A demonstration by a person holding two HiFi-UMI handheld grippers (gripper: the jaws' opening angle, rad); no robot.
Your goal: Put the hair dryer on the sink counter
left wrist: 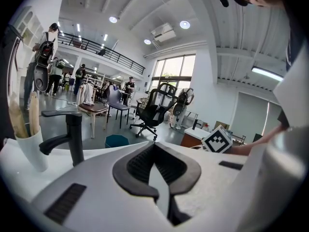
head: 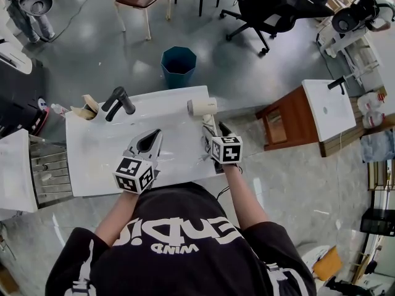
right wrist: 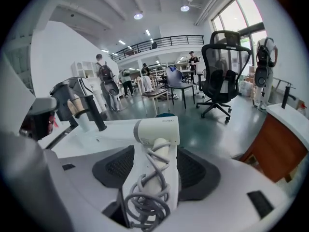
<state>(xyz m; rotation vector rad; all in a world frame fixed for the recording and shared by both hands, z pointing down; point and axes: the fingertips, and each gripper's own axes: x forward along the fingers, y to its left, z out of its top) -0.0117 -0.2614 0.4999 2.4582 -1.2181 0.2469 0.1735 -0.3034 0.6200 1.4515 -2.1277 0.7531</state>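
Note:
The white hair dryer (head: 202,106) lies on the white sink counter (head: 92,159) near its far right corner, nozzle to the left. In the right gripper view its head (right wrist: 157,132) is crosswise and the handle, wound with grey cord (right wrist: 145,197), runs back between the jaws. My right gripper (head: 213,128) is open around the handle; the left pad (right wrist: 113,167) stands apart from it. My left gripper (head: 151,138) hovers over the basin, shut and empty, its tips (left wrist: 154,146) meeting.
A black faucet (head: 120,100) stands at the counter's far left, with a cup of brushes (head: 86,108) beside it. A teal bin (head: 179,66) sits on the floor beyond. A wooden cabinet with a second sink (head: 308,119) is to the right.

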